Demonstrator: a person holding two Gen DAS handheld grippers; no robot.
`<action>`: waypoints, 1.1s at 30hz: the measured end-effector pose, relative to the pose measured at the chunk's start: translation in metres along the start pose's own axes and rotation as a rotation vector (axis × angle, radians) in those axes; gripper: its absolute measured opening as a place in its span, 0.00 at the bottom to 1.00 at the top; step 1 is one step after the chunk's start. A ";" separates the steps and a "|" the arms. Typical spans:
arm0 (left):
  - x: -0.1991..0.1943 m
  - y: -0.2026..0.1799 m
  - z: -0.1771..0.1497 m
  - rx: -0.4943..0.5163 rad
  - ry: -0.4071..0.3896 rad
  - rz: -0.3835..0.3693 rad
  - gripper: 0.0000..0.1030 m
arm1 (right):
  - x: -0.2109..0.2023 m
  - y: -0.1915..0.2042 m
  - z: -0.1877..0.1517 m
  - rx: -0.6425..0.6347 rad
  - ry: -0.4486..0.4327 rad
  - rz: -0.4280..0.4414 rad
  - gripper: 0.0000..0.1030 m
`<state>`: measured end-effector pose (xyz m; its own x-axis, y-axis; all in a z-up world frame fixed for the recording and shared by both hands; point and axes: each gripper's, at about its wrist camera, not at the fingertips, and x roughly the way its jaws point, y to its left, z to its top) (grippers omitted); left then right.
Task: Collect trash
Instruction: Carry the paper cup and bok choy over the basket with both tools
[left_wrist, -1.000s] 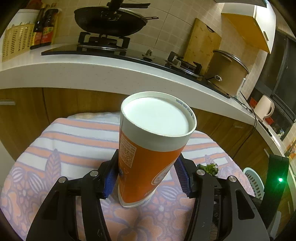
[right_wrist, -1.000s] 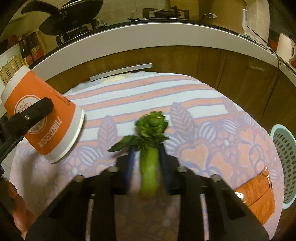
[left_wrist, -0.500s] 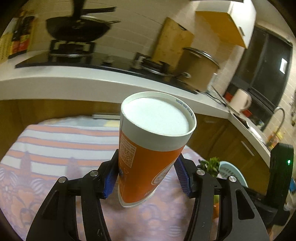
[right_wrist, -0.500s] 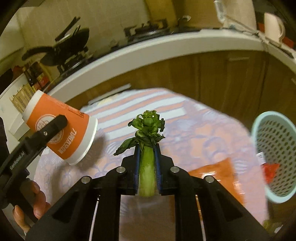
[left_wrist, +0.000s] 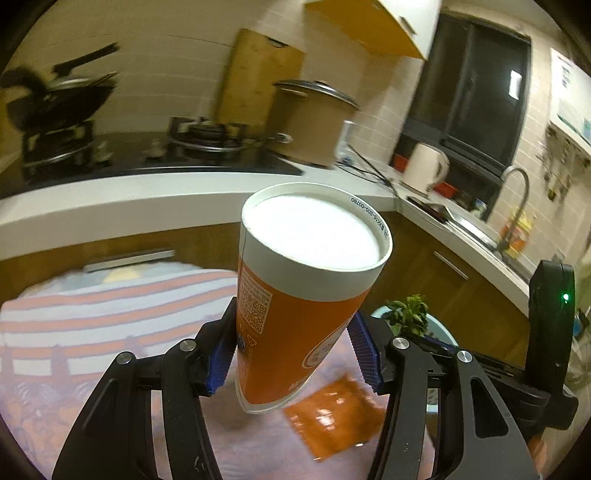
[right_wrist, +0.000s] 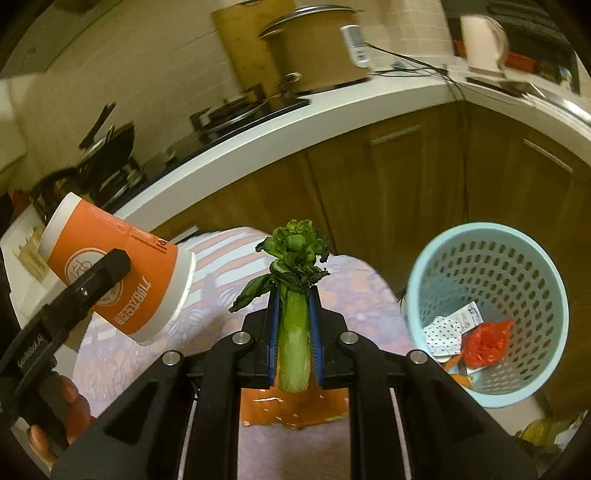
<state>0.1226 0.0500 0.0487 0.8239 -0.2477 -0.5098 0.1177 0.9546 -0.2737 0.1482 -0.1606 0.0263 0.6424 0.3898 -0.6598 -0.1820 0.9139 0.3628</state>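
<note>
Trash is what I collect here, and at this moment I carry 2 pieces of it above the table with the striped and flowered cloth (right_wrist: 362, 295). My left gripper (left_wrist: 291, 354) has its blue pads (left_wrist: 364, 354) pressed on both sides of an orange paper cup (left_wrist: 295, 295), so the jaws stand about half apart and clamped on it; the cup is upside down, with its white bottom toward the camera, and it hangs free of the cloth. My right gripper (right_wrist: 293, 332) is closed almost fully on the pale stalk of a leafy green vegetable (right_wrist: 293, 295), and the leaves stick out past the fingertips. The light blue perforated basket (right_wrist: 546, 291) stands on the floor to the right of the table, just beside its edge, and it already holds a red wrapper, some paper and other scraps. I judge that the step in hand is the transport to the basket. The next move calls for bringing each gripper above the open rim before I let the jaws go, the vegetable first because that hand is nearer. 1 orange flat wrapper (left_wrist: 332, 421) lies on the cloth below both grippers, so I think the task is not yet finished after these 2 drops.
</note>
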 end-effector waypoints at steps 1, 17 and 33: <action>0.003 -0.008 0.001 0.012 0.003 -0.006 0.52 | -0.002 -0.006 0.001 0.008 -0.004 -0.004 0.12; 0.063 -0.114 -0.009 0.098 0.109 -0.140 0.52 | -0.046 -0.110 0.011 0.133 -0.088 -0.101 0.12; 0.128 -0.179 -0.037 0.149 0.230 -0.169 0.52 | -0.025 -0.211 -0.007 0.302 -0.016 -0.143 0.12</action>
<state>0.1866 -0.1590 0.0020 0.6406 -0.4196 -0.6431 0.3363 0.9062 -0.2563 0.1650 -0.3624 -0.0381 0.6574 0.2562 -0.7086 0.1384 0.8834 0.4477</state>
